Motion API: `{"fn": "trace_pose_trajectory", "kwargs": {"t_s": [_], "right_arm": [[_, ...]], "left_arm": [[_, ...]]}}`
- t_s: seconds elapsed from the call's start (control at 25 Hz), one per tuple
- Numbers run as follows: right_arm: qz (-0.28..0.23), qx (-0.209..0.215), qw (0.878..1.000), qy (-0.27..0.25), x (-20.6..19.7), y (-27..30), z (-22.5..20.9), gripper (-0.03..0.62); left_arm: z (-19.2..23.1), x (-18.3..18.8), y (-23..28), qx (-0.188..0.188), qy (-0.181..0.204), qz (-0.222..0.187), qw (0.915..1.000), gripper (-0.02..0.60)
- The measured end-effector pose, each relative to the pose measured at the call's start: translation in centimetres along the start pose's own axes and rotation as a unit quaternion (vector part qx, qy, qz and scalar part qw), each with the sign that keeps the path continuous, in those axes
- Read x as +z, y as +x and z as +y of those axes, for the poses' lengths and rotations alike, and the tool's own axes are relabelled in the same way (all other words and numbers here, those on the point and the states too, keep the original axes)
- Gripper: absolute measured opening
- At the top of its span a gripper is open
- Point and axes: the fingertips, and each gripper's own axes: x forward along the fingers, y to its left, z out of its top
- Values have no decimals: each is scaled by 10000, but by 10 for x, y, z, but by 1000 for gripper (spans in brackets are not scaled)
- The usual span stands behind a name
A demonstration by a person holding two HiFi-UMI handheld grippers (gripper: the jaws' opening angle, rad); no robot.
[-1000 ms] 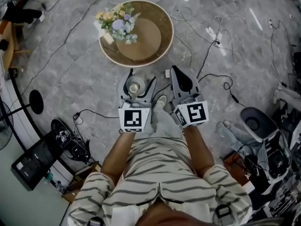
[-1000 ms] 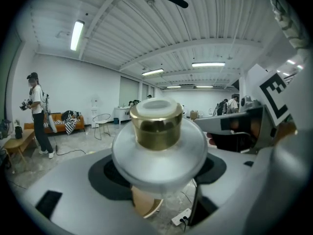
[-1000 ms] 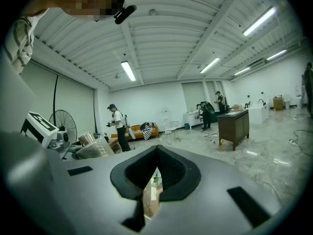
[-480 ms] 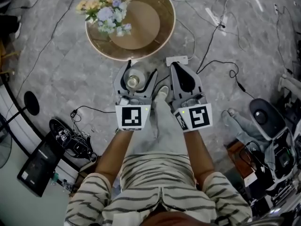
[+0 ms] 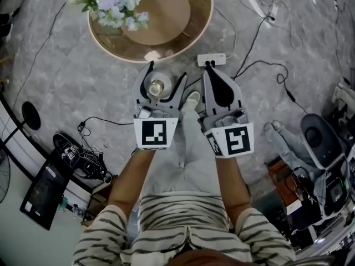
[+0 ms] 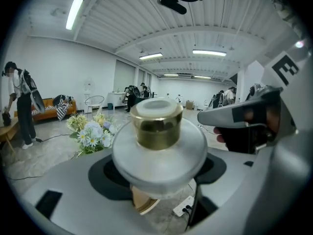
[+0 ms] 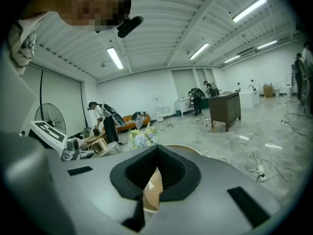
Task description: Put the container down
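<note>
The left gripper (image 5: pixel 165 77) has its jaws closed on a round frosted-glass container with a golden cap (image 5: pixel 157 86). The jaws press on its wide body from both sides. The container stands upright between them, the cap on top. It is held in the air, over the grey marble floor (image 5: pixel 72 87), just near the rim of a round wooden table (image 5: pixel 183 40) that is at the far side.

On the far left part of this table lies a bunch of pale blue, white and yellow flowers (image 5: pixel 111 1).

The right gripper (image 5: pixel 211 71) is just to the right of the left one, and the two are side by side. Its jaws are together and nothing is between them. Just beyond its tip a white power strip (image 5: pixel 213 59) lies on the floor, with black cables (image 5: pixel 260 71) running to the right.
</note>
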Motion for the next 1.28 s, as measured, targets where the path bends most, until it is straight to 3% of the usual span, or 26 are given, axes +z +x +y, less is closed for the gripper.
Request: {"fn": "trace_pose_trajectory", "kwargs": {"t_s": [0.24,1.28], "right_arm": [[96,9,9999,26,-32,12,-12,9],[625,-19,9978,215,-138,60,-45,9]], "left_arm": [[12,-27,23,7,259,83,9996,333],[55,-155,138,153,258,644,9975,334]]}}
